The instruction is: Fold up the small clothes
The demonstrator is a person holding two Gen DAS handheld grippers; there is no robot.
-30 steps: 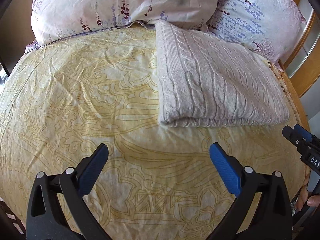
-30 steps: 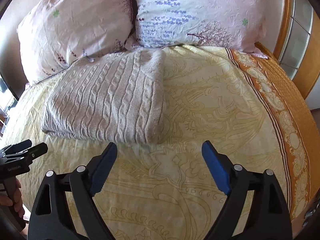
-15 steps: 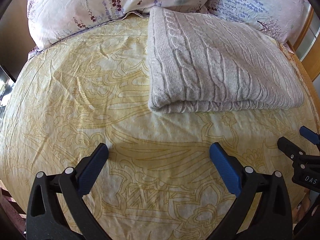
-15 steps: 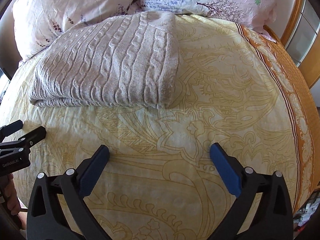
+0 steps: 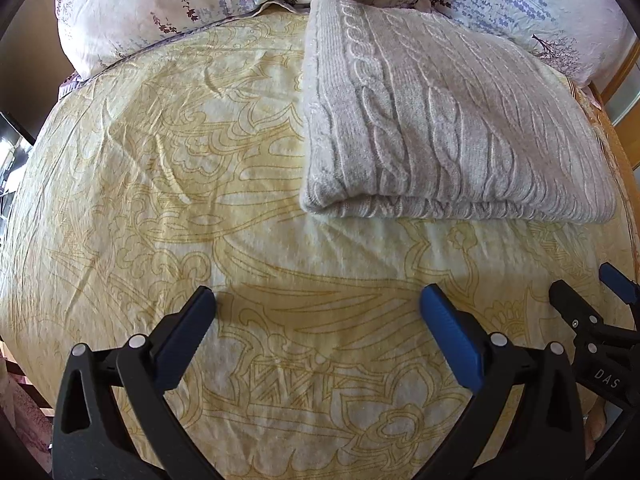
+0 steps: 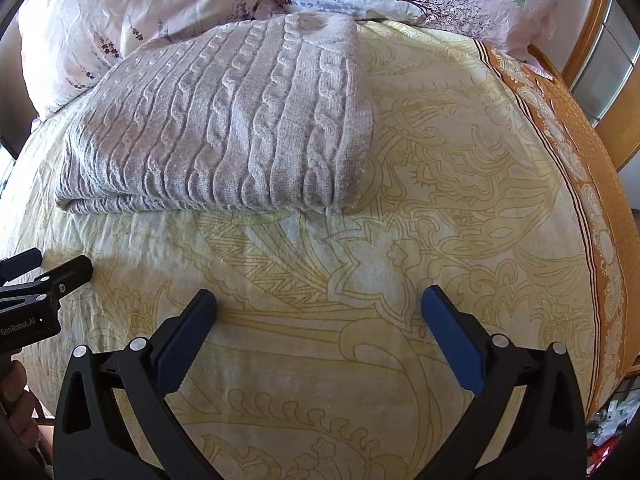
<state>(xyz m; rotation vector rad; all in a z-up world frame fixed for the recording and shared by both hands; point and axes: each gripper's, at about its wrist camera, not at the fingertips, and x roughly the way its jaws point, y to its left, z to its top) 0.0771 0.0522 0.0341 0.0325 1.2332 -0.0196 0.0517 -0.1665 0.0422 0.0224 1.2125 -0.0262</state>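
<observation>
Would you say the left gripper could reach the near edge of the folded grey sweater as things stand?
Probably yes: the left gripper is open, and only bare bedspread lies before the sweater.

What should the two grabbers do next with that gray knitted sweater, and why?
Probably move both forward to the near folded edge of the sweater. The left gripper and right gripper are both open and empty, hovering over the yellow bedsheet, short of the sweater. It lies folded flat below the pillows, so another fold would need a grip first.
</observation>
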